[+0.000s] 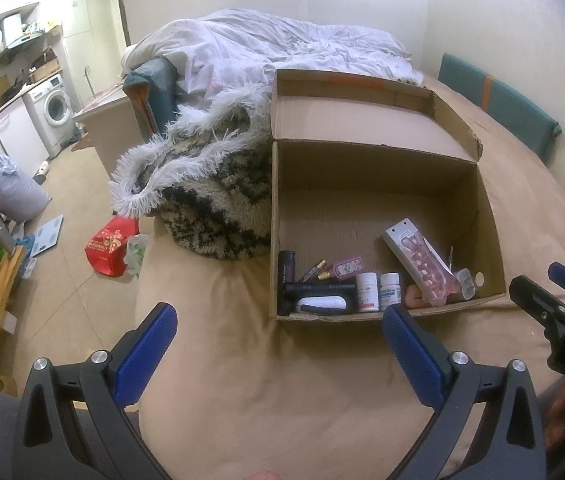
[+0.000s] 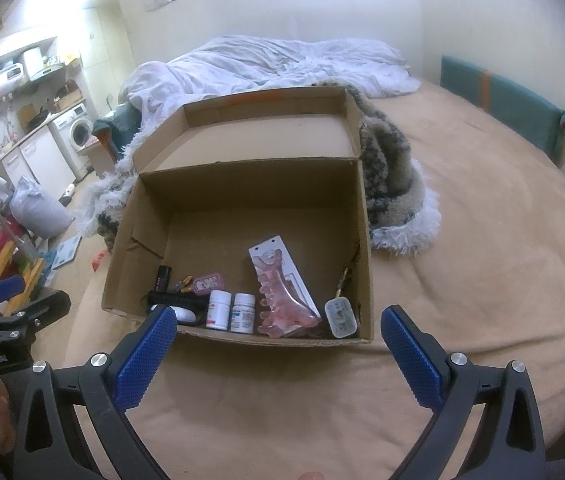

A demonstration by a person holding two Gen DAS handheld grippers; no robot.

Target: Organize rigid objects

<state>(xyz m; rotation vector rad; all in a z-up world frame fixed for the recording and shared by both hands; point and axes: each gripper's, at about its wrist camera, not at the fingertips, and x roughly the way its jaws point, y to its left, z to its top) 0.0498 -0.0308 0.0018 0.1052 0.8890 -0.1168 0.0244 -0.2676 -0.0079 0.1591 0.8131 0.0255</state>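
Box [image 2: 242, 208] time: we've got both grippers hovering over the tan blanket [image 2: 462, 240] just in front of it. Our right gripper [image 2: 278, 344] is spread wide with nothing between its blue pads [image 2: 146, 356], and the left gripper [image 1: 278, 344] is spread the same way, also empty. Past them sits the open cardboard box on the bed, lid flipped back. Along its near wall we see two white pill bottles [image 2: 230, 312] side by side, a pink hair claw [image 2: 282, 304] on its card, a black tube [image 1: 318, 290] and a small charger plug [image 2: 340, 316]. A fluffy throw [image 1: 202, 184] is bunched against the box.
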